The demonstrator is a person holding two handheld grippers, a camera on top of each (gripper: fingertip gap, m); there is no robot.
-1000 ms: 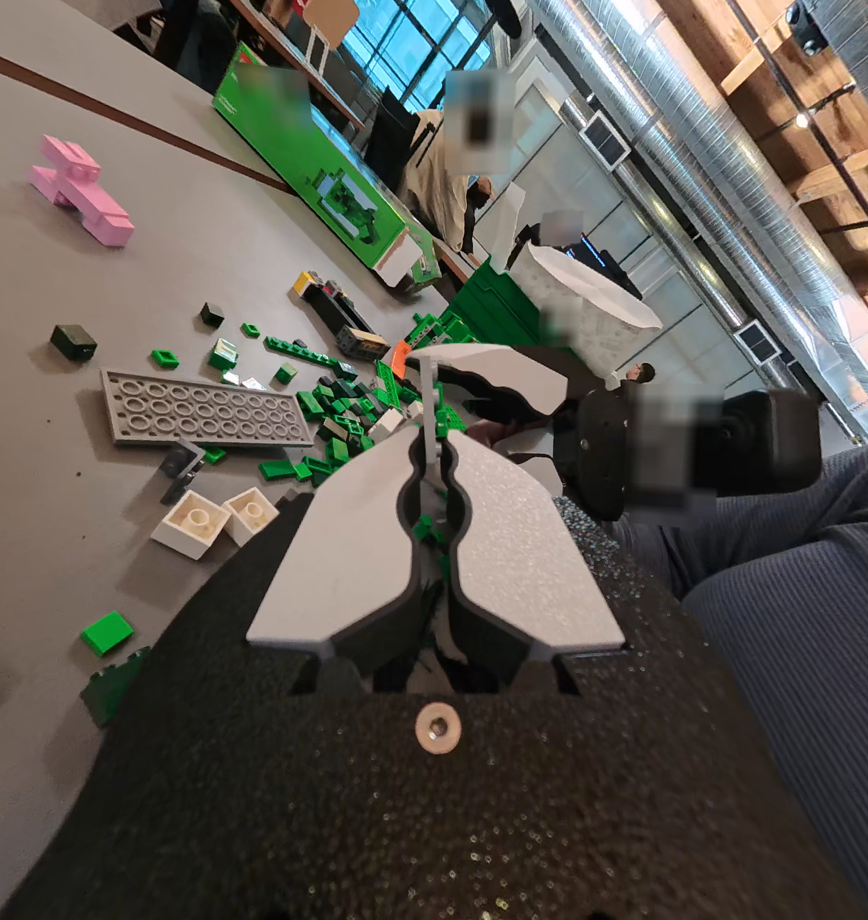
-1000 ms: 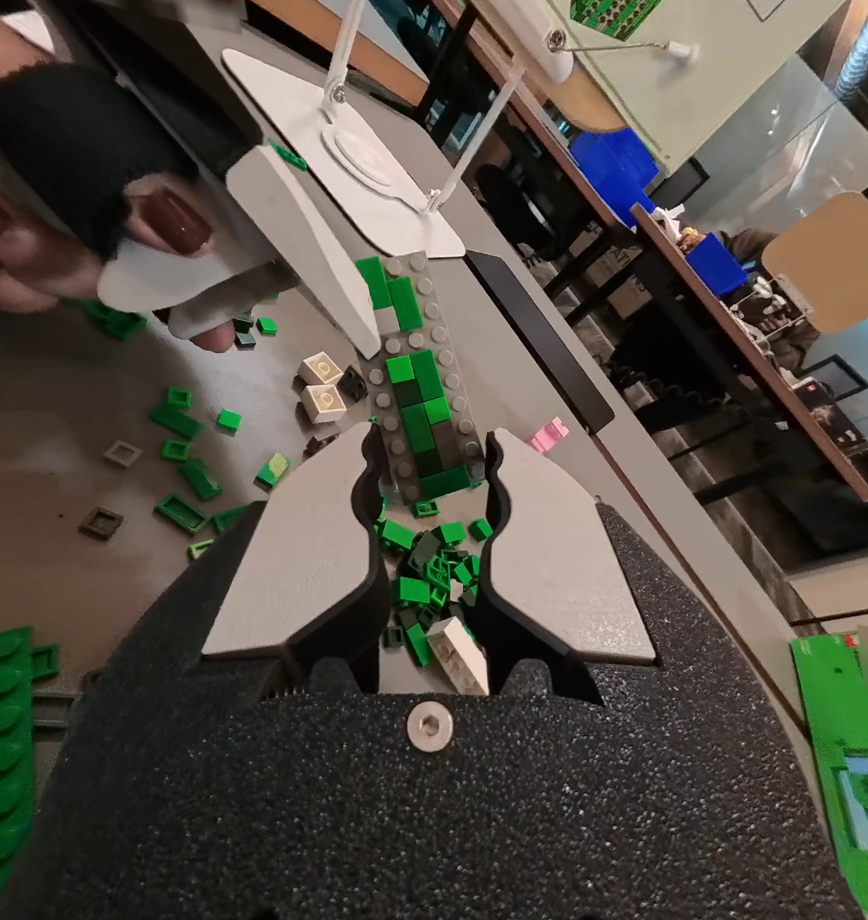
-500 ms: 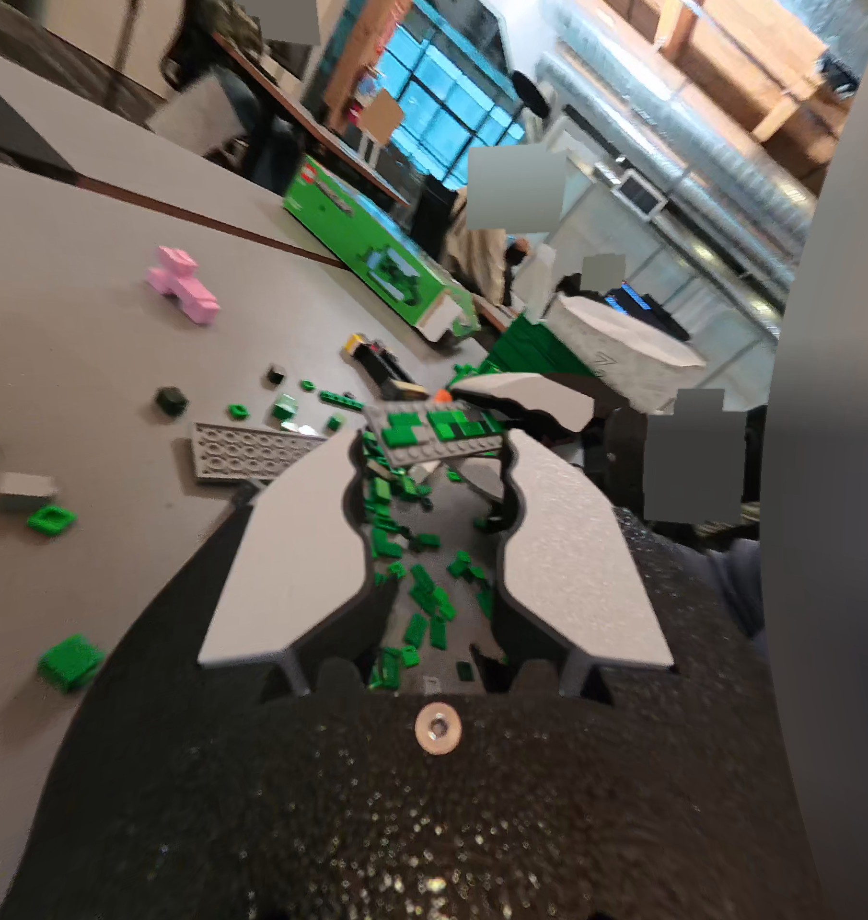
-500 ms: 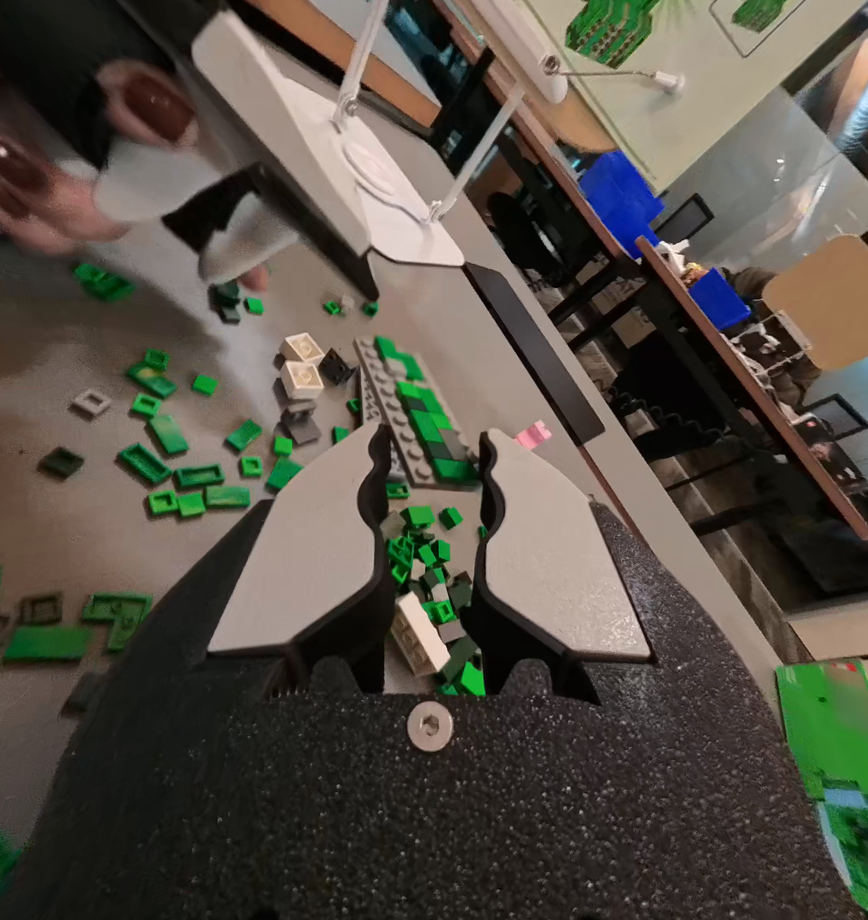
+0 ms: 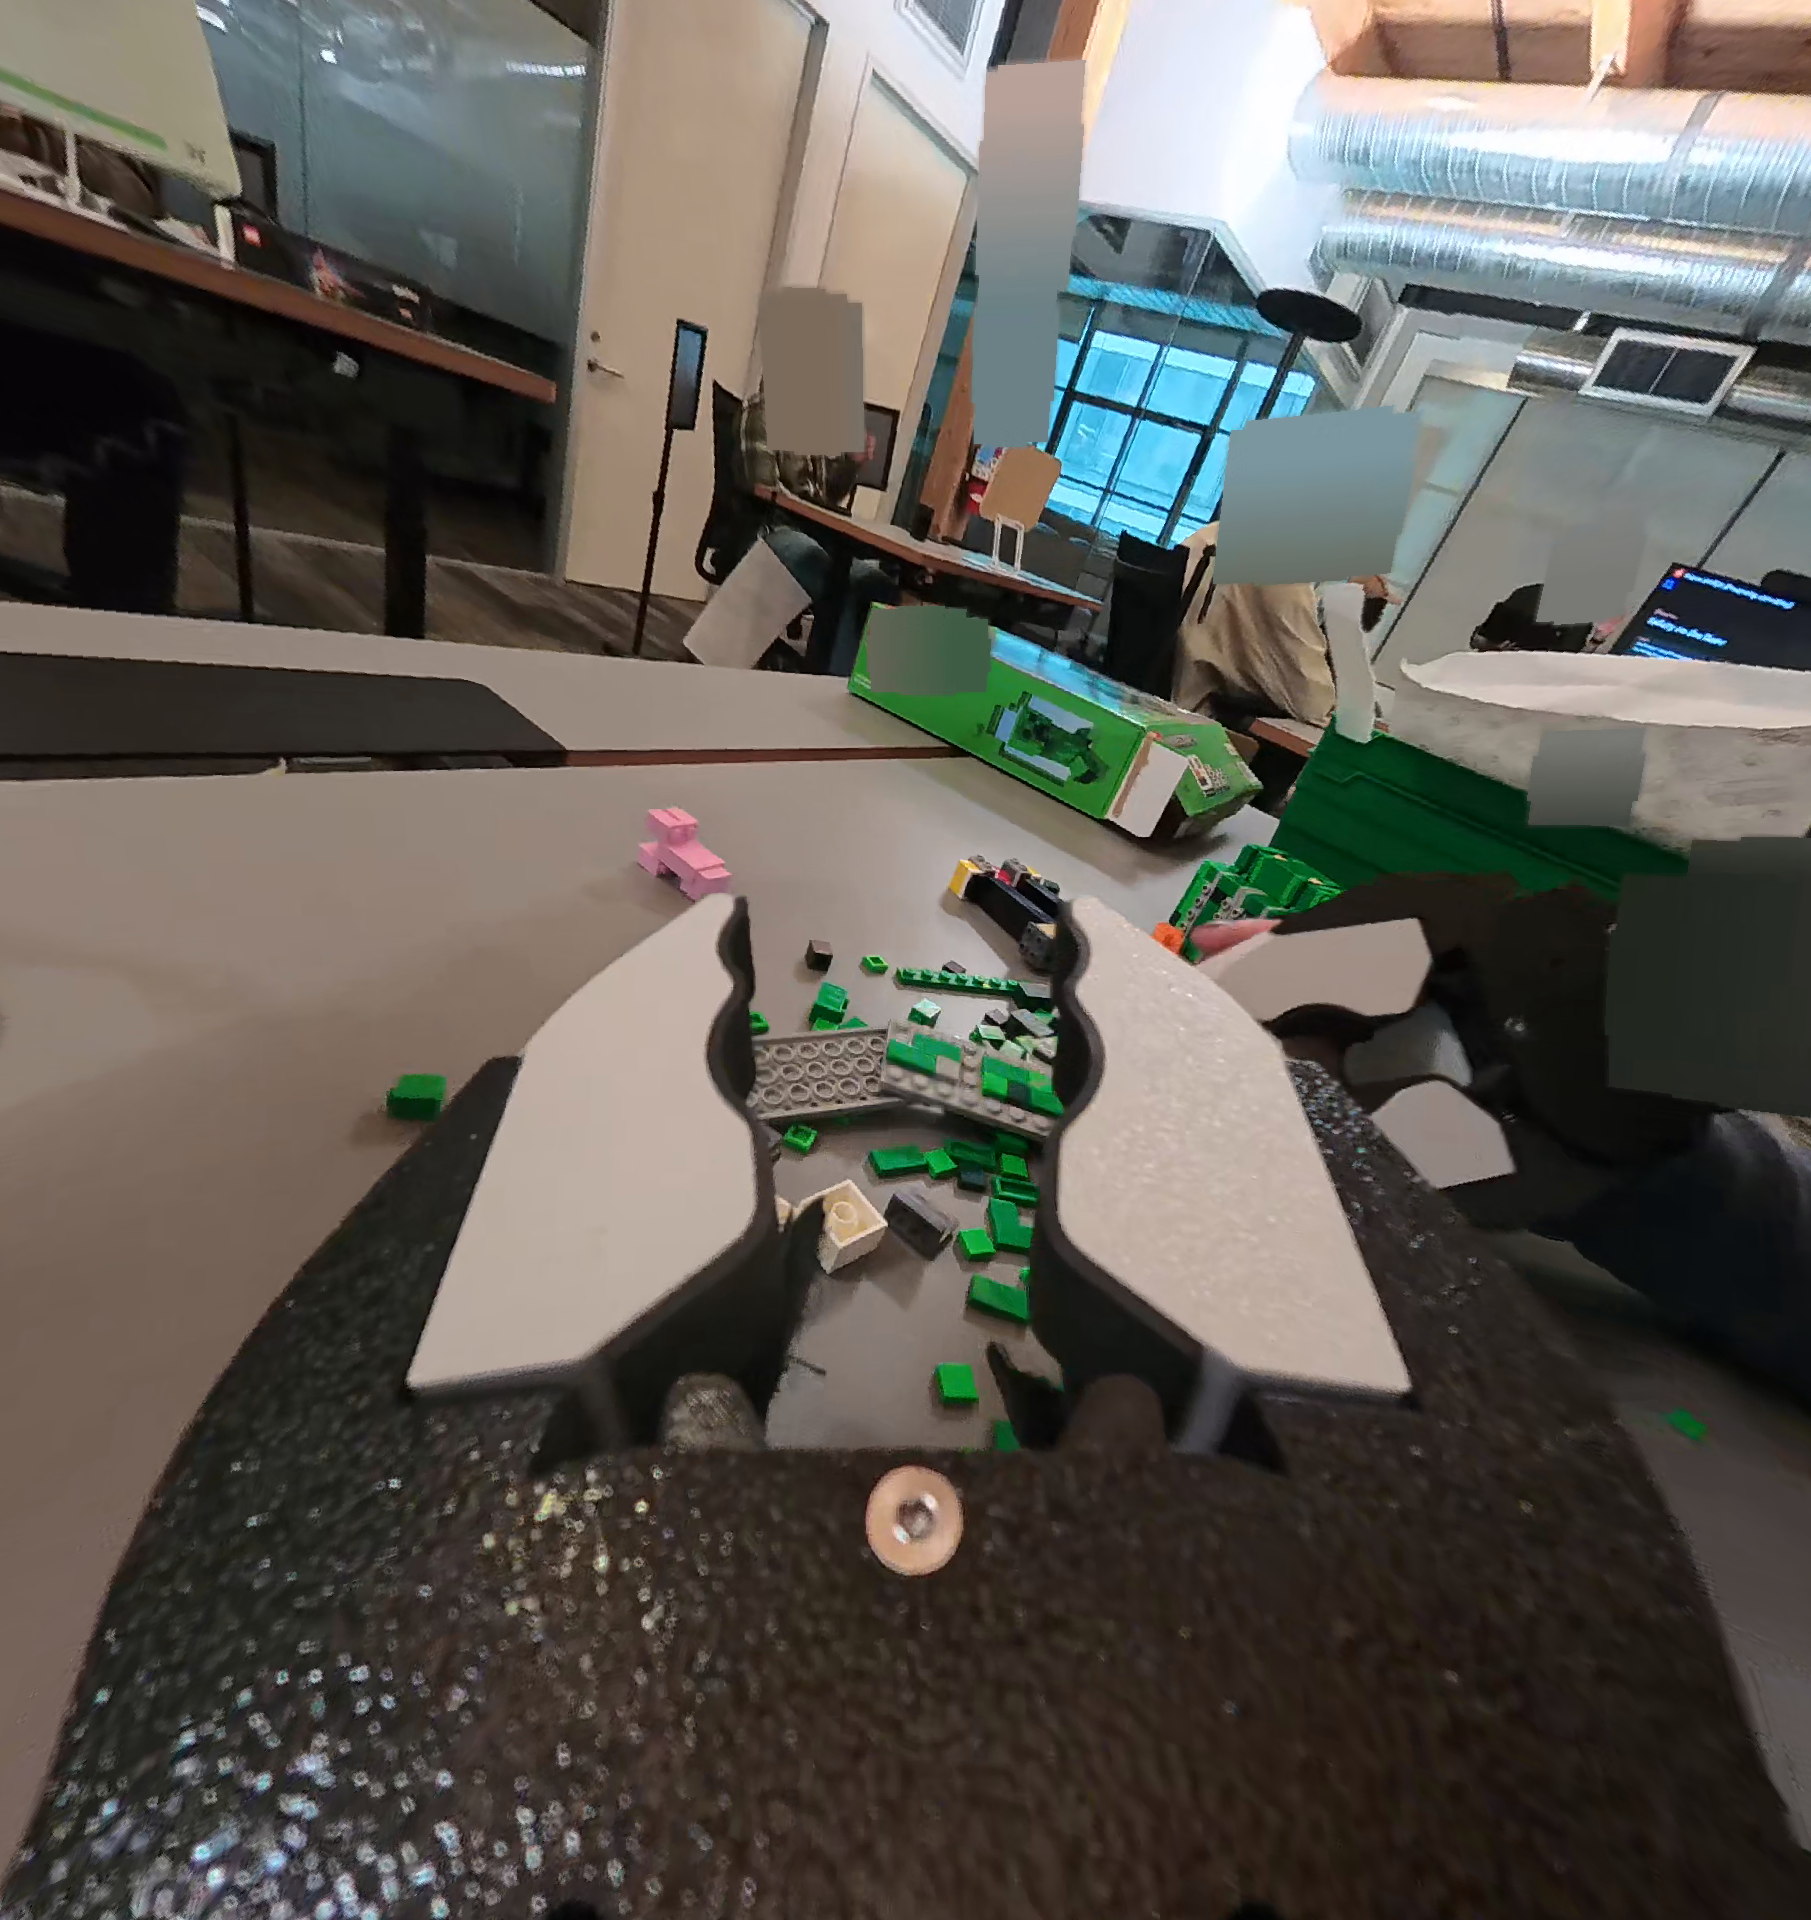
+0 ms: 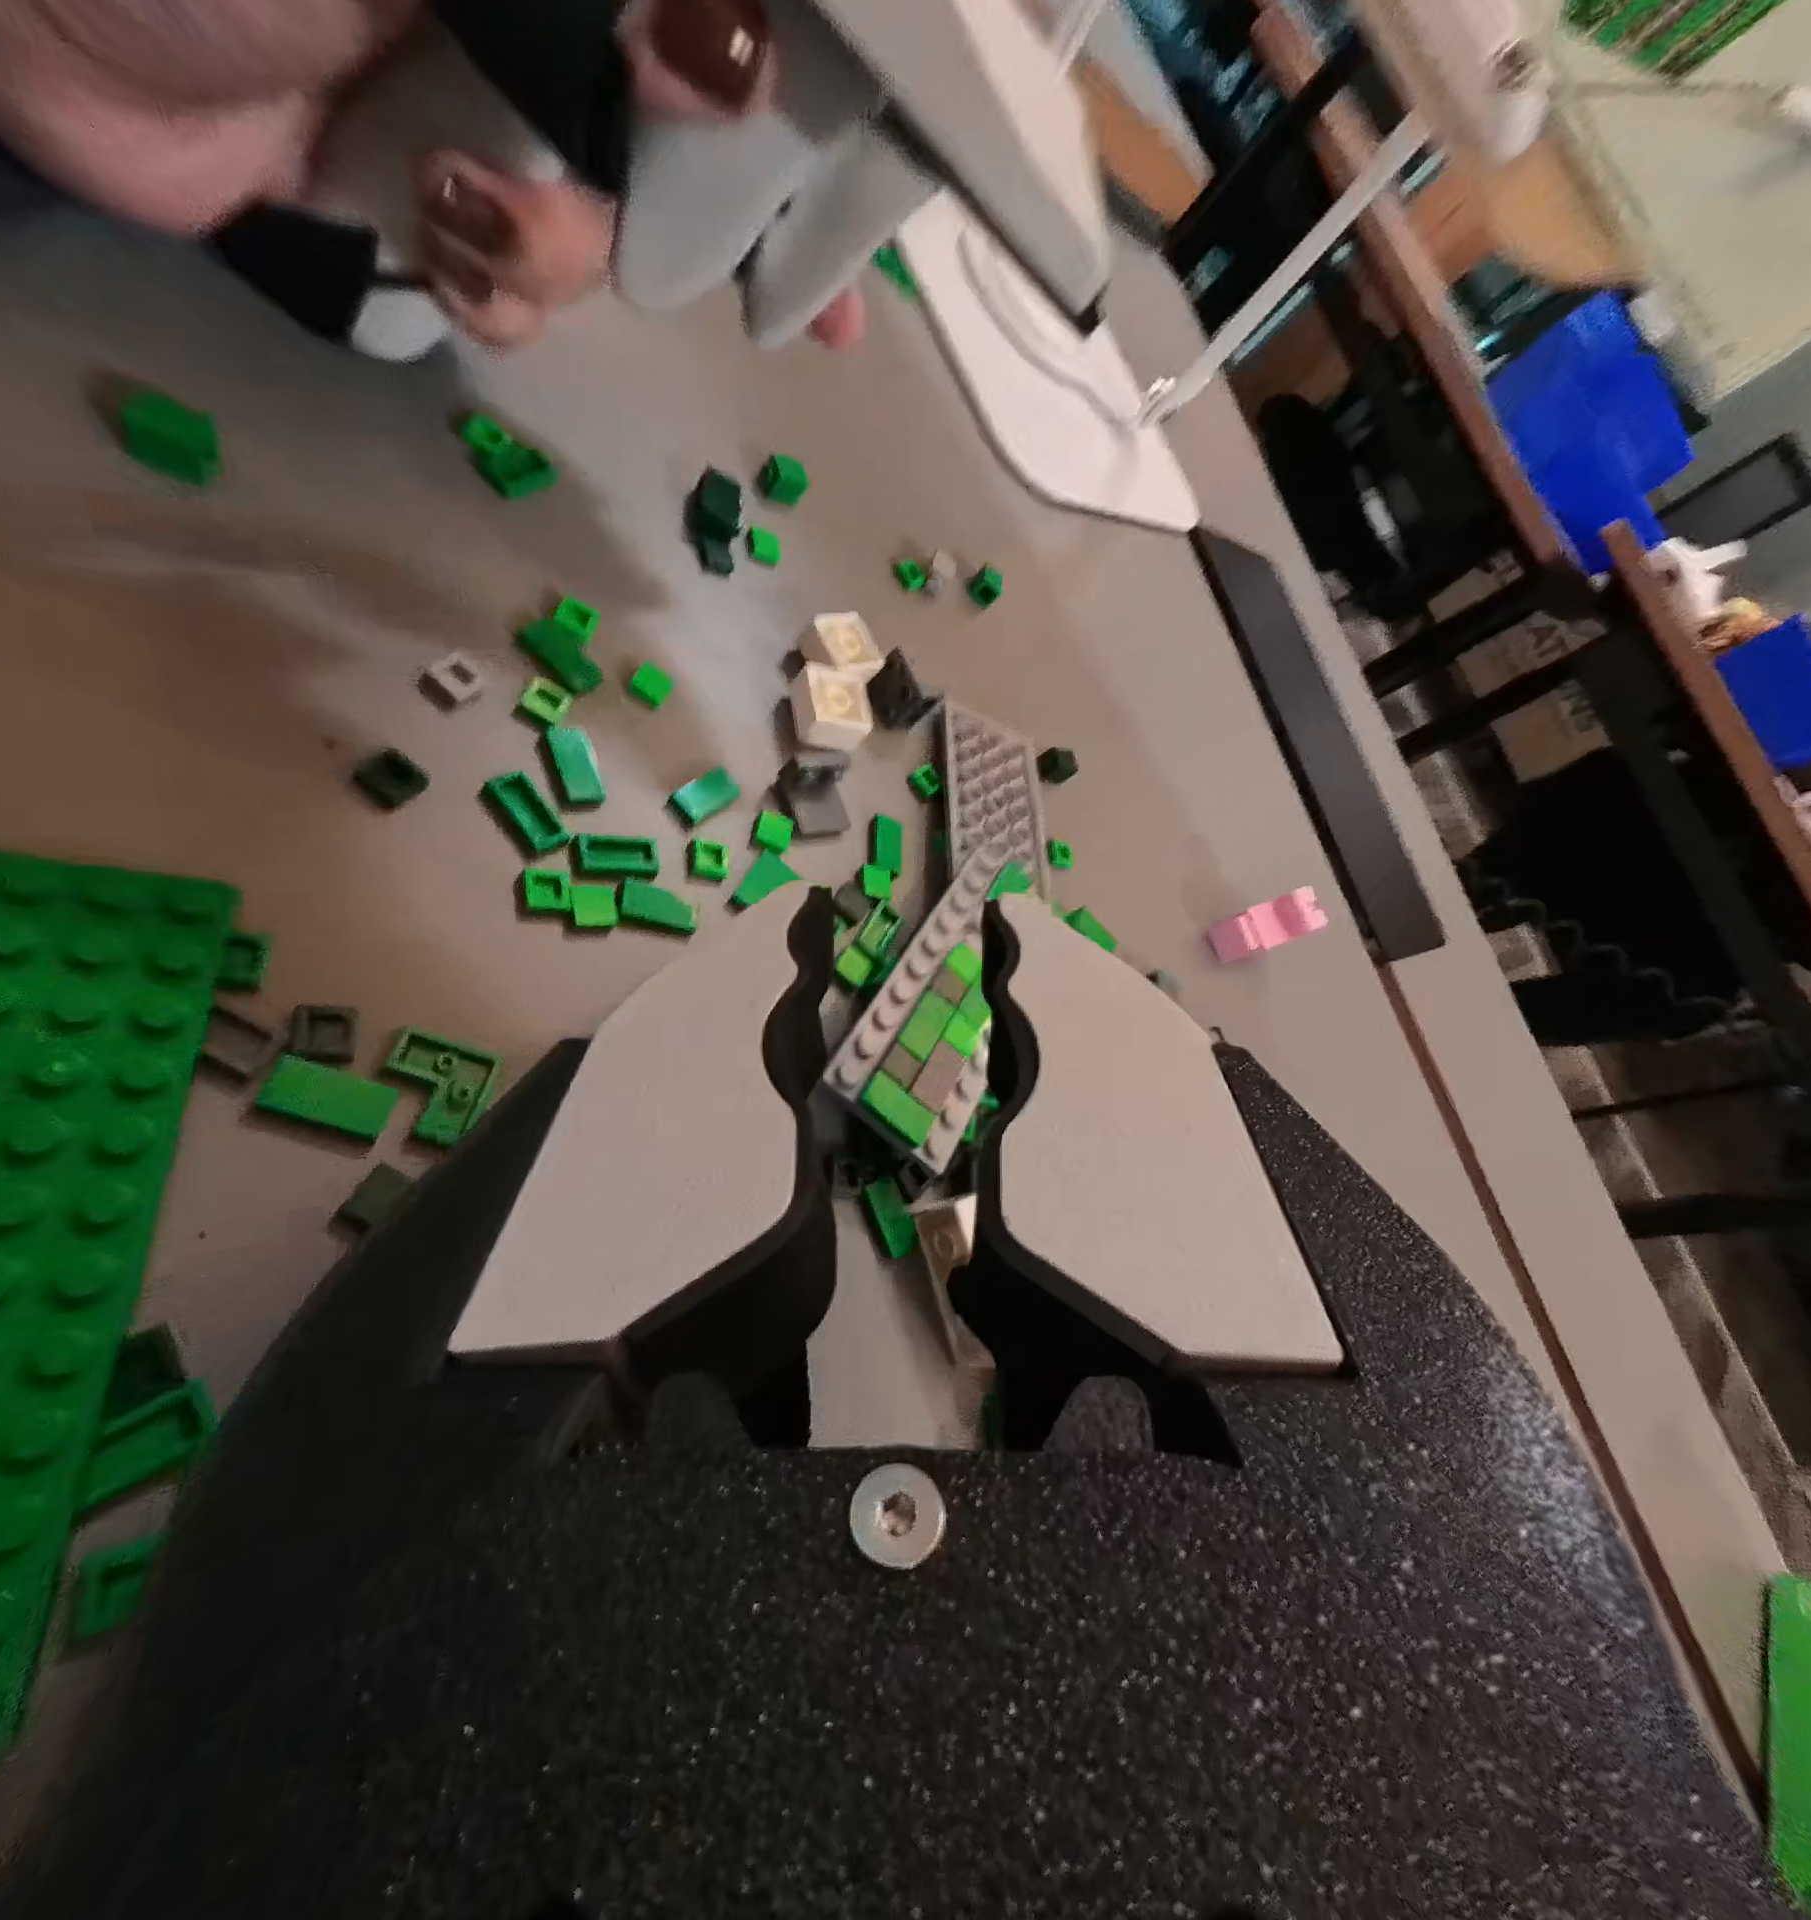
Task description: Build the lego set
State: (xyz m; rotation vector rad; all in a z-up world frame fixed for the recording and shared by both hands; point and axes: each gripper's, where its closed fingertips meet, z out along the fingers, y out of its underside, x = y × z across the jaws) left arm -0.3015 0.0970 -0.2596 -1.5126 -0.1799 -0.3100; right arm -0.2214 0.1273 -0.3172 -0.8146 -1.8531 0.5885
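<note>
left tool (image 5: 901, 971) released grey plate (image 5: 968, 1081), jaws parted

grey table (image 5: 205, 987), white lamp base (image 6: 1046, 416) (far side), blue bins (image 6: 1587, 426)

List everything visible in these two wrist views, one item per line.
table: one, grey, under everything
tiled plate: one, grey with green tiles, tilted, one end on the bare plate
bare plate: one, grey, flat beside the pile
loose pieces: many, mostly green, scattered around both plates
white bricks: two, next to the bare plate's far end
pink figure: one, apart, towards the table edge
baseplate: one, green, large, left edge of the right wrist view
box: one, green, far table edge
lamp base: one, white, beyond the pieces
left tongs: grey and black, open, empty
right tongs: grey and black, open, over the tiled plate
</note>
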